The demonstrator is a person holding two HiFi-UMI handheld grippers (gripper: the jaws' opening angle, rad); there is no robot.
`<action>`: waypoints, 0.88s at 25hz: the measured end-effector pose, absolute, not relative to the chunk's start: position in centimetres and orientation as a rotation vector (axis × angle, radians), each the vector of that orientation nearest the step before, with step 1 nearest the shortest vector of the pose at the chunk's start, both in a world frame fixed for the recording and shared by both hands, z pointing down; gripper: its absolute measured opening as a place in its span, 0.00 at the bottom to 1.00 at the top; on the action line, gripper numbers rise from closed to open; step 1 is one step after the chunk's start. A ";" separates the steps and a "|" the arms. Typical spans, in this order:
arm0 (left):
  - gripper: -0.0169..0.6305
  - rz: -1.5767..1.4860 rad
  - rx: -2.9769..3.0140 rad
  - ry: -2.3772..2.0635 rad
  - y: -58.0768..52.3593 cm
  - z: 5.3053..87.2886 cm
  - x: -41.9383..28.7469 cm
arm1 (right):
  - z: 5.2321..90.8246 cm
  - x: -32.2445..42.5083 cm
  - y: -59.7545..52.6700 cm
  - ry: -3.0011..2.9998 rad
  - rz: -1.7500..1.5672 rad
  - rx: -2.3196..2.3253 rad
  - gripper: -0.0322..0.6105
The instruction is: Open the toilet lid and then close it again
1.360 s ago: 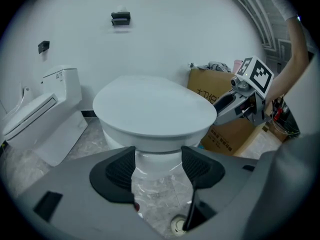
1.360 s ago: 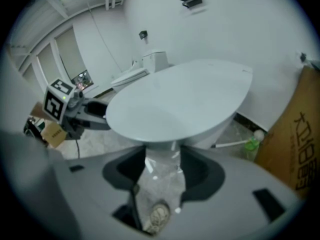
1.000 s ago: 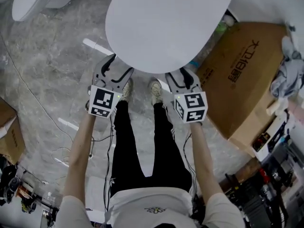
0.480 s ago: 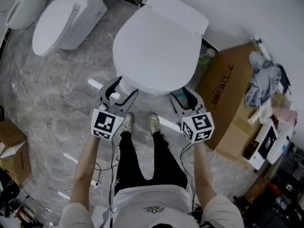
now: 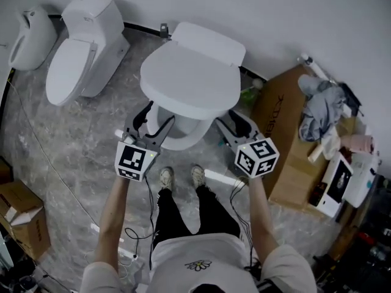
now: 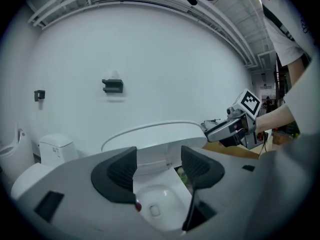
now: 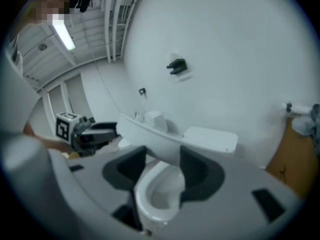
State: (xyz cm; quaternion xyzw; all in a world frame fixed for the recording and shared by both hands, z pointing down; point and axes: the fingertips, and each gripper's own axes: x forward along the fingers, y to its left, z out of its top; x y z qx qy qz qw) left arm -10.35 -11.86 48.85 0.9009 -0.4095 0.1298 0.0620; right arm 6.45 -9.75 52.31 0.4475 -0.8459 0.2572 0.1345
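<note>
Left gripper (image 6: 157,160): jaws released and wide apart, clamping nothing, with the white ceramic toilet bowl (image 6: 156,204) showing through the gap. Right gripper (image 7: 162,159): jaws likewise spread and holding nothing, with the bowl and the lid's edge seen past them. The white oval plastic toilet lid (image 5: 189,81) stands part-raised and tilted above the bowl, neither down on it nor back against the white rectangular cistern (image 5: 208,41) behind. The left gripper sits at the lid's front-left rim and the right gripper at its front-right rim. They appear to prop it from below, though firm contact cannot be confirmed. Risks, as judged: neither pair of jaws grips the rim, so the smooth lid could slip off a jaw and slam onto the bowl. Uneven lifting on the two sides could twist the hinge, and a hard push could knock the lid against the cistern. A brown cardboard box (image 5: 287,121) to the right of the lid crowds the right gripper.
</note>
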 end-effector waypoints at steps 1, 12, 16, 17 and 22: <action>0.48 0.377 2.733 -1.233 -12.6 48.1 -10.0 | 51.5 6.8 -10.5 -2.460 0.742 1.312 0.41; 0.48 0.472 2.762 -1.330 -19.4 43.1 -6.9 | 46.7 9.4 -16.8 -2.556 0.852 1.298 0.38; 0.48 0.479 2.764 -1.304 -21.1 42.0 -6.0 | 45.8 10.4 -18.2 -2.557 0.913 1.319 0.38; 0.48 0.476 2.767 -1.293 -21.5 41.8 -5.8 | 45.5 10.6 -18.6 -2.553 0.929 1.332 0.38; 0.48 0.463 2.787 -1.249 -23.9 40.5 -5.1 | 44.4 11.5 -20.9 -2.506 0.948 1.422 0.38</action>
